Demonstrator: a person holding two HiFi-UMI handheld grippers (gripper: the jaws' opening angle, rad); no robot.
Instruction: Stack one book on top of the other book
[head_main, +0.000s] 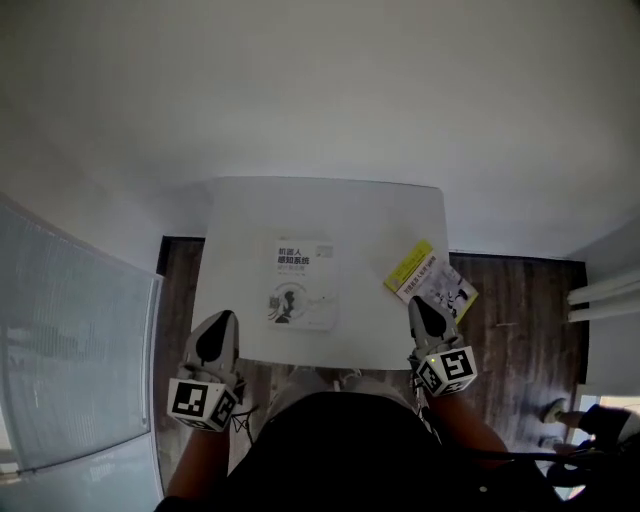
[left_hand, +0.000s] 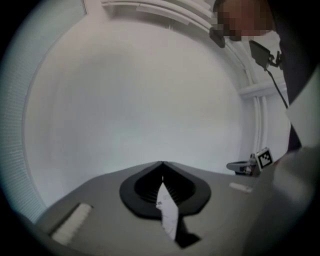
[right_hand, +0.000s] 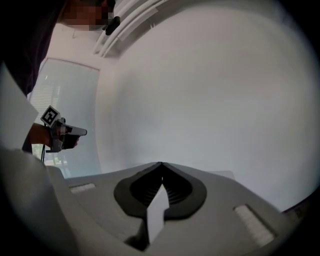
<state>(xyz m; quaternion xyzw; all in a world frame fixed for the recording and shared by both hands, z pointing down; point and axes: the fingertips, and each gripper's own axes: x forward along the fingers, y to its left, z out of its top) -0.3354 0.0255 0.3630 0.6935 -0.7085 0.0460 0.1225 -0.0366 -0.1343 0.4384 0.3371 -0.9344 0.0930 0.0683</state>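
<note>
Your left gripper (head_main: 223, 320) and right gripper (head_main: 421, 305), both pressed together, hover at the worktop's (head_main: 330, 210) near corners. A white book (head_main: 300, 285) lies mid-worktop, and a yellow-covered book (head_main: 432, 280) overhangs the right edge, just beside the right gripper.

Directly in front of the left gripper (head_main: 226, 318) and the right gripper (head_main: 418, 305), a square white table (head_main: 330, 210). Beneath and to both sides, dark brown wood-plank floor (head_main: 520, 300). Out past the left gripper, a ribbed translucent glass panel (head_main: 70, 340). Well beyond the right gripper, white pipes (head_main: 603, 295). Farther ahead, a plain white wall (head_main: 320, 90).
</note>
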